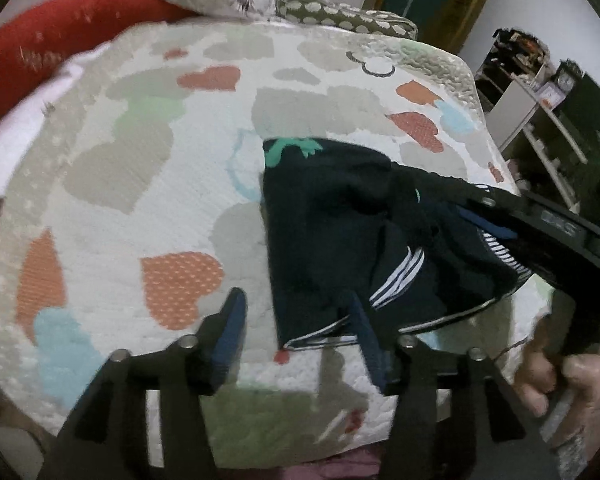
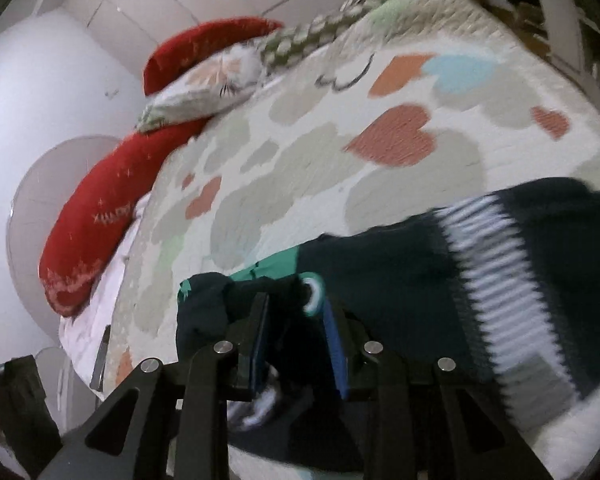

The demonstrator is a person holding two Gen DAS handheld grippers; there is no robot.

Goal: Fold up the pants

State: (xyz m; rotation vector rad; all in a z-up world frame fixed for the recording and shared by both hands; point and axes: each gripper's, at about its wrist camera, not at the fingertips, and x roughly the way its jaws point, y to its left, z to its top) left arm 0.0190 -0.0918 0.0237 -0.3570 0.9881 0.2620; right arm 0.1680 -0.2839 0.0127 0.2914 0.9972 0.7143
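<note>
Heart-print bedspread [image 1: 148,184] bearing dark striped pants [image 1: 332,236], bunched right of centre; right gripper [image 2: 296,340] pinching a fold of cloth, left gripper [image 1: 296,336] spread at the near hem; mid-fold, apparently; next: carry the pinched part across, flatten.

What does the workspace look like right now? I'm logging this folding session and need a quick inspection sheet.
Surface: bed with a heart-print quilt.
Job's things: dark pants with white stripes, bunched on the quilt's right side.
Clutter: red pillow and patterned pillow at the head of the bed.
Grippers: left gripper open, one finger over the pants' edge; right gripper shut on the pants.
Cables: nothing seen.
Surroundings: white wall; shelves beyond the bed, blurred.
</note>
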